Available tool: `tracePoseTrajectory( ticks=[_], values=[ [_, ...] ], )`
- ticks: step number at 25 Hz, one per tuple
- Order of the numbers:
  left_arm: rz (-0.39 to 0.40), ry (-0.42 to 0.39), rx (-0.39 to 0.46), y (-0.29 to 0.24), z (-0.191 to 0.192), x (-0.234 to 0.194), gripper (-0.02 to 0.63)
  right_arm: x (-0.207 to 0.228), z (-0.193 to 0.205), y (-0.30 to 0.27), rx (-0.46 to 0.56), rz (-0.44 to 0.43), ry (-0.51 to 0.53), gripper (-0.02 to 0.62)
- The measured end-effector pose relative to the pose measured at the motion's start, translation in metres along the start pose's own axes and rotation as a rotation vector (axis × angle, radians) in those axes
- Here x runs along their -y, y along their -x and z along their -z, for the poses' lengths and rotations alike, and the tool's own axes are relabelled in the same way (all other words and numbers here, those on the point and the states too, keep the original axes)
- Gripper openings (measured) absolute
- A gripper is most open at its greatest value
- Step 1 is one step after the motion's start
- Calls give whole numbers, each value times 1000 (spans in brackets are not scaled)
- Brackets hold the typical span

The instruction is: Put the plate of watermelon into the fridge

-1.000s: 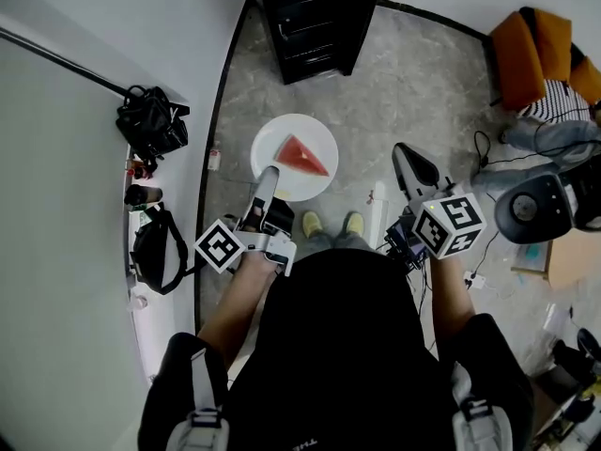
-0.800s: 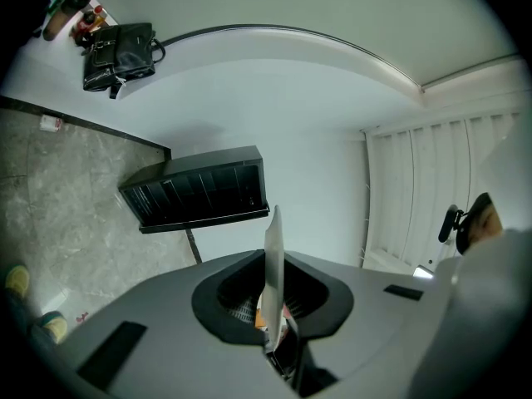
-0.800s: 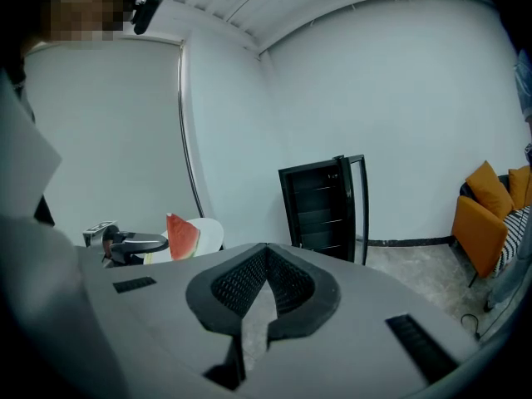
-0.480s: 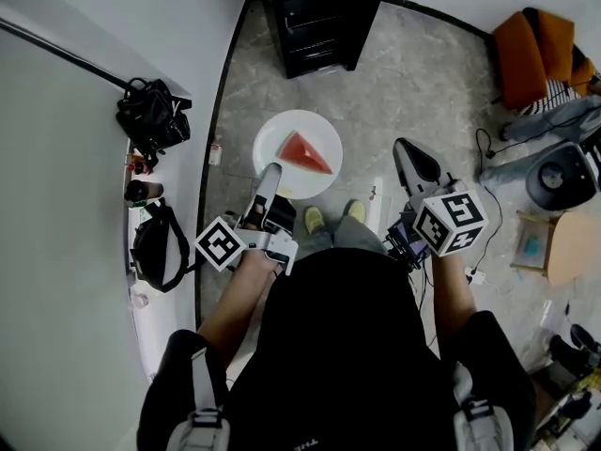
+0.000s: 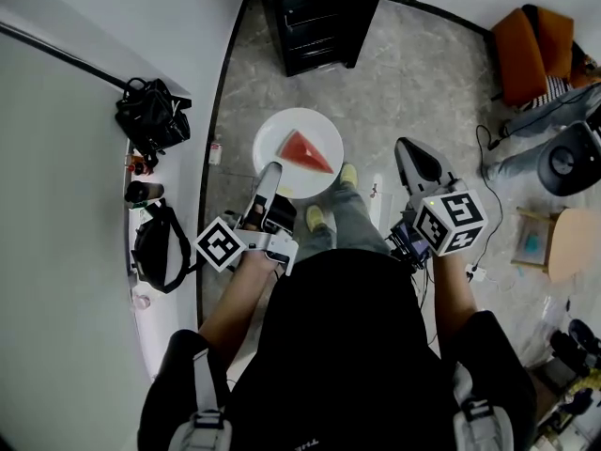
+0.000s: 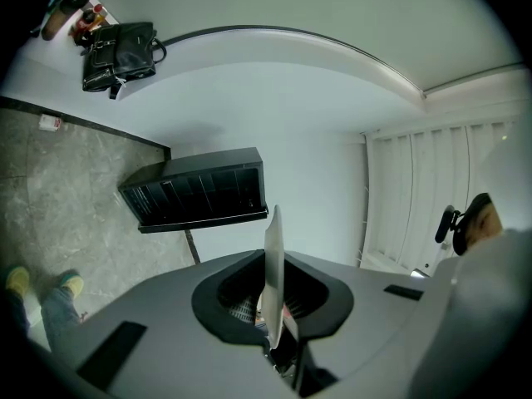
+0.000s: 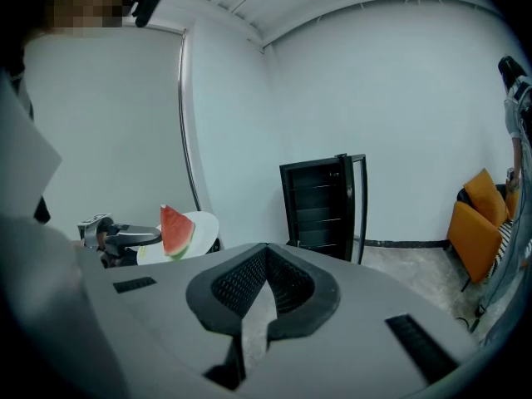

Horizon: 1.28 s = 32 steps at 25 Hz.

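Note:
A white plate [image 5: 279, 132] carries a red wedge of watermelon [image 5: 303, 150] and hangs level above the grey floor. My left gripper [image 5: 269, 180] is shut on the plate's near rim. In the left gripper view the plate [image 6: 273, 264] stands edge-on between the jaws. The black fridge [image 5: 319, 17] stands ahead against the wall, with its shelves showing [image 6: 199, 191] [image 7: 322, 206]. My right gripper [image 5: 414, 163] hangs to the right of the plate, shut with nothing in it. From the right gripper view I see the plate [image 7: 204, 223] and the watermelon [image 7: 174, 231] at the left.
Two black bags [image 5: 150, 120] [image 5: 155, 247] and small bottles sit on a white ledge at the left. An orange chair [image 5: 540, 50], a black stool [image 5: 569, 163], a person's legs [image 5: 531, 153] and a cardboard box [image 5: 573, 242] are at the right. A cable [image 5: 488, 148] lies on the floor.
The holder's right foot has stepped forward beside the plate, and the fridge has come slightly nearer. The black stool at the right has shifted further right. Both grips are unchanged.

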<state>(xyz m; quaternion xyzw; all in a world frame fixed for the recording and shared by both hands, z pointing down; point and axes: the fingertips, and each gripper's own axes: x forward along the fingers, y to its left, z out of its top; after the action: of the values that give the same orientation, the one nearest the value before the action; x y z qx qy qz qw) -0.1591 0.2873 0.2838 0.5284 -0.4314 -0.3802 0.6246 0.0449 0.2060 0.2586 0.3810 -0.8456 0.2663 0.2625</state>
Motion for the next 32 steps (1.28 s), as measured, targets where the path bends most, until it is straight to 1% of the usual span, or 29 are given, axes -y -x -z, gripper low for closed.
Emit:
tracePoseTrajectory(
  ticks=[10,18,22,25,32],
  values=[
    [-3,-2,8,2,-2,-6,41,2,1,-2,8,0,10,14],
    [8,2,-11,-6,-5,-6,41,1,-3,-7,18,13,-1,12],
    [28,-15,-33,-5,-1,-2,41,-2,-4,0,38,25,1,14],
    [34,-15,-42,-16,-7,-2,41,2,-7,-9,35,29,1,12],
    [19,3,-39,-50,-26,-8,41,17,-23,-46,4,12,-2,12]
  ],
)
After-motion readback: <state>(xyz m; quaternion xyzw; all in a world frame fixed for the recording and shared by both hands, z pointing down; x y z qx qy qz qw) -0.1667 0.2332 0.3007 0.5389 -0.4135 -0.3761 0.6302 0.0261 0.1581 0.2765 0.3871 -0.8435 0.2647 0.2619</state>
